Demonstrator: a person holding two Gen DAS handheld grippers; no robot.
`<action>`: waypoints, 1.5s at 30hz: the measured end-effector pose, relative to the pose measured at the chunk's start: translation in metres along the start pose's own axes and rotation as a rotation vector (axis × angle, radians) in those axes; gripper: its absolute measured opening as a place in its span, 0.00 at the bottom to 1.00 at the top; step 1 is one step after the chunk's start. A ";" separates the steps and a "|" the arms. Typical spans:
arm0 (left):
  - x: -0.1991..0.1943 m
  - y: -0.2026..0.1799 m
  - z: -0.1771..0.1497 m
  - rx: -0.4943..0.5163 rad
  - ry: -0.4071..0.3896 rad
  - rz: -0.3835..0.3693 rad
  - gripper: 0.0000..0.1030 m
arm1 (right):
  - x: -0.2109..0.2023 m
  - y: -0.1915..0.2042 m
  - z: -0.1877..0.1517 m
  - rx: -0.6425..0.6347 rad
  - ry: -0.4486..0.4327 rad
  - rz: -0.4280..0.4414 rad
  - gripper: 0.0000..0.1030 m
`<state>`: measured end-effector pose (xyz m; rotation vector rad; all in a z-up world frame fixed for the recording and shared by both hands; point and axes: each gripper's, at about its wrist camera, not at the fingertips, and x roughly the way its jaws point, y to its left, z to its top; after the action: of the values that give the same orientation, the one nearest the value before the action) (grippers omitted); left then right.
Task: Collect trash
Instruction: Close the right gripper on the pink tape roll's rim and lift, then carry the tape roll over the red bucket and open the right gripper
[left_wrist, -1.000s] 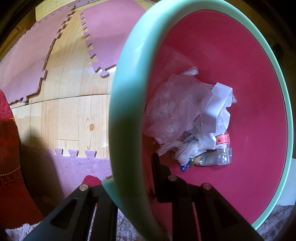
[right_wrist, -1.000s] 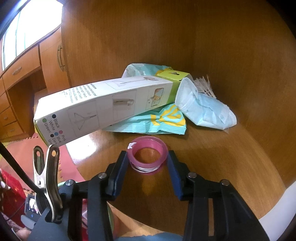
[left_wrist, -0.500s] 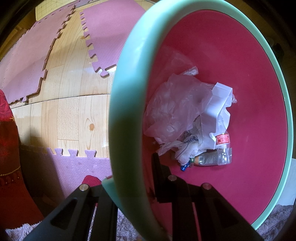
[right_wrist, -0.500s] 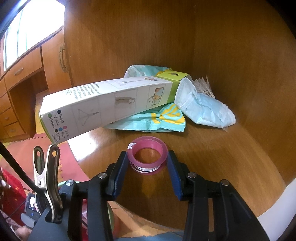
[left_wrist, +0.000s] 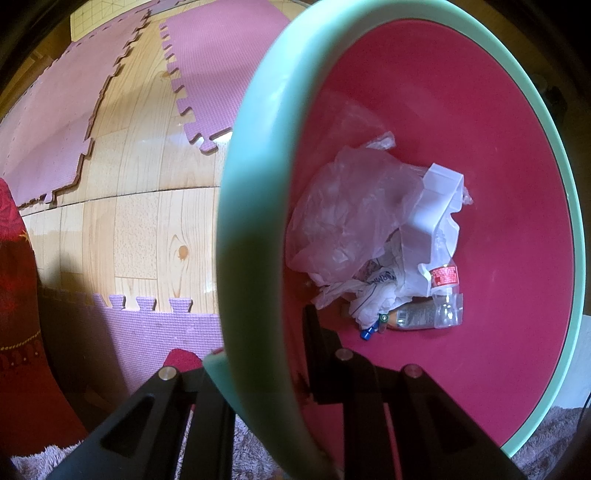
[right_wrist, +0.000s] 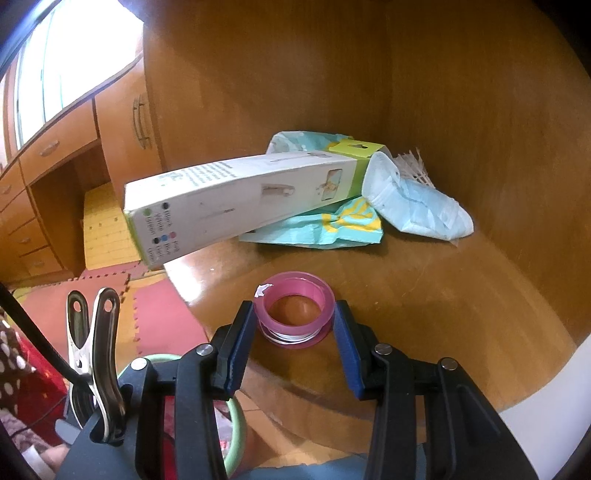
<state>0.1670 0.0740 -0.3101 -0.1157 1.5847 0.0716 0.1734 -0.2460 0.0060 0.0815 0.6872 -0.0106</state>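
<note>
I am gripping a pink tape spool (right_wrist: 294, 309) between the blue pads of the right tongs (right_wrist: 294, 325), the spool sitting flat on the wooden bench (right_wrist: 424, 314) with one pad pressed on each side of its rim. I judge this to be the moment of pickup, the spool being the nearest piece of trash and the easiest to clear first. Just beyond the right tongs a long white and green carton (right_wrist: 243, 199) is lying across a teal and yellow wrapper (right_wrist: 332, 225), its near end jutting past the bench edge; a crumpled face mask (right_wrist: 417, 203) is resting against its far end, to the right of the tongs' line. All three are waiting well clear of the pads.

I am holding the bin (left_wrist: 251, 221) with the left tongs (left_wrist: 280, 373), which are clamped shut on its mint-green rim, one finger outside and one inside the pink wall. Held this way, it stays open for the next drop. Inside, ahead of the tongs, clear plastic bags (left_wrist: 351, 210), white paper and a small bottle (left_wrist: 443, 295) are lying at the bottom. The bin's rim is also showing below the right tongs, so the carry looks short.

Compared with a second earlier, the carton is sitting further right and higher in the right view as my wrist drifts slightly; the grip on the spool is unchanged, and the left view is identical.
</note>
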 end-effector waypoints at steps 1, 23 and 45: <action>0.000 0.000 0.000 0.000 0.000 0.000 0.15 | -0.002 0.001 -0.001 0.003 -0.003 0.006 0.42; 0.000 -0.001 0.000 0.000 0.001 0.001 0.15 | -0.021 0.064 -0.041 -0.072 0.028 0.192 0.42; -0.001 0.000 0.000 -0.001 0.001 0.004 0.15 | 0.041 0.117 -0.131 -0.205 0.309 0.279 0.42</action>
<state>0.1667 0.0743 -0.3095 -0.1135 1.5860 0.0756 0.1267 -0.1182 -0.1128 -0.0195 0.9763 0.3465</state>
